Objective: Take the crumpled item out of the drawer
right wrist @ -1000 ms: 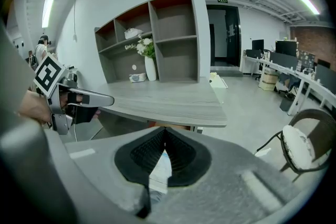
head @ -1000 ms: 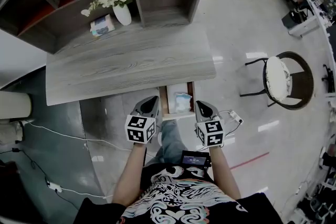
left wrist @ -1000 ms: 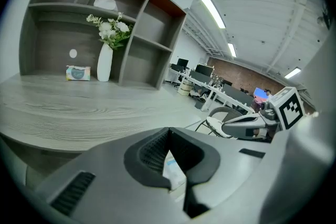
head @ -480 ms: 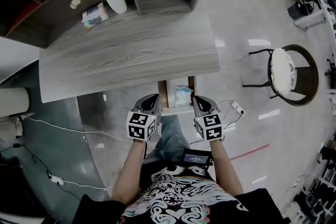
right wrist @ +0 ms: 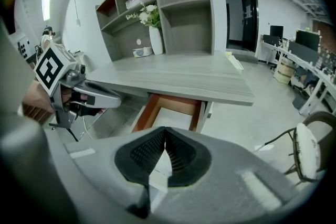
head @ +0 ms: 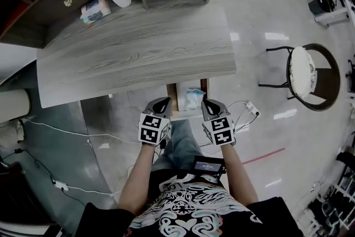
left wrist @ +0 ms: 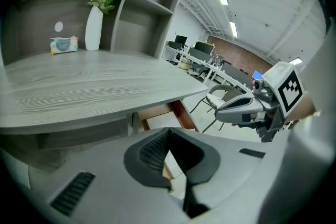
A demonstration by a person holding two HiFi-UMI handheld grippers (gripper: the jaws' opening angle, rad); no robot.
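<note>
Grey wood-grain desk (head: 133, 53), with one drawer (head: 172, 98) pulled out beneath its front edge. Contents: crumpled item (head: 193, 98), pale, lying inside the drawer toward its right wall, untouched. Left hand-held gripper (head: 161, 104): just outside the drawer's left wall, jaws pressed together on nothing. Right hand-held gripper (head: 209, 104): just outside the drawer's right wall, likewise clenched and empty (its own view agrees). Step in hand, by judgement: the approach, before any grasp. The next move calls for one gripper to part its jaws, dip into the drawer and close on the item
</note>
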